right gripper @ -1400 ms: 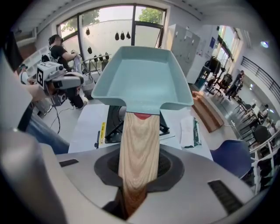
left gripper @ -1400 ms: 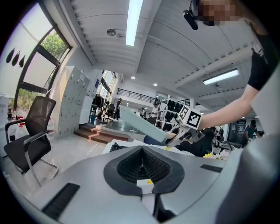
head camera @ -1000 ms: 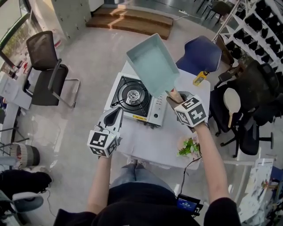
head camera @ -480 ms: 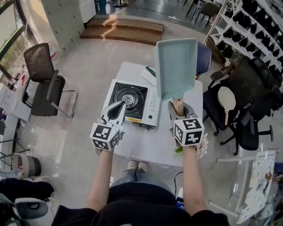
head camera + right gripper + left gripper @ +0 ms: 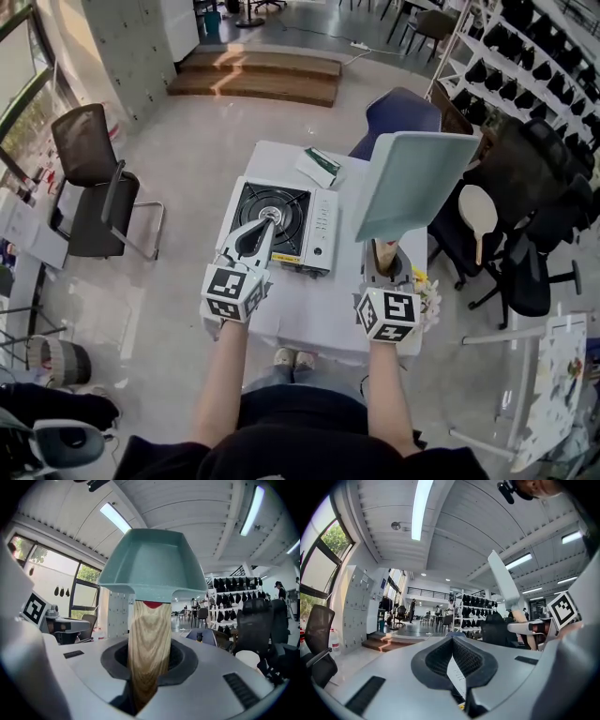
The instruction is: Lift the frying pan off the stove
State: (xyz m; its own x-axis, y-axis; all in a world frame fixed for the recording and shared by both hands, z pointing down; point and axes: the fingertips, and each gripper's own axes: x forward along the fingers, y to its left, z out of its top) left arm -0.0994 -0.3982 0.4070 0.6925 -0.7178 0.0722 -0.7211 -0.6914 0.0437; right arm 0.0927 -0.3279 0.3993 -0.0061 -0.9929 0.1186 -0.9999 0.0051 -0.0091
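Nearest me, my right gripper (image 5: 382,261) is clamped on the wooden handle (image 5: 149,639) of the frying pan (image 5: 417,183); the jaws stand narrow, pressed against both sides of the wood. My left gripper (image 5: 263,225) has its jaws drawn together with nothing between them, its tip hovering over the near edge of the stove (image 5: 298,208). The pan is already clear of the stove. It hangs in the air above the right end of the white table (image 5: 319,305), up and to the right of the burner, tilted steeply on edge. Its long axis runs straight out from the right jaws, handle first and then the square pale-green body, so any further move is the right gripper's to make; the left is beside the stove, well apart from the pan. From the head view I see only one flat face of the pan, and I cannot tell whether anything is in it. It also hides the table's far right corner and part of a blue chair (image 5: 398,111) beyond. Flowers (image 5: 427,292) by the right gripper are half covered.
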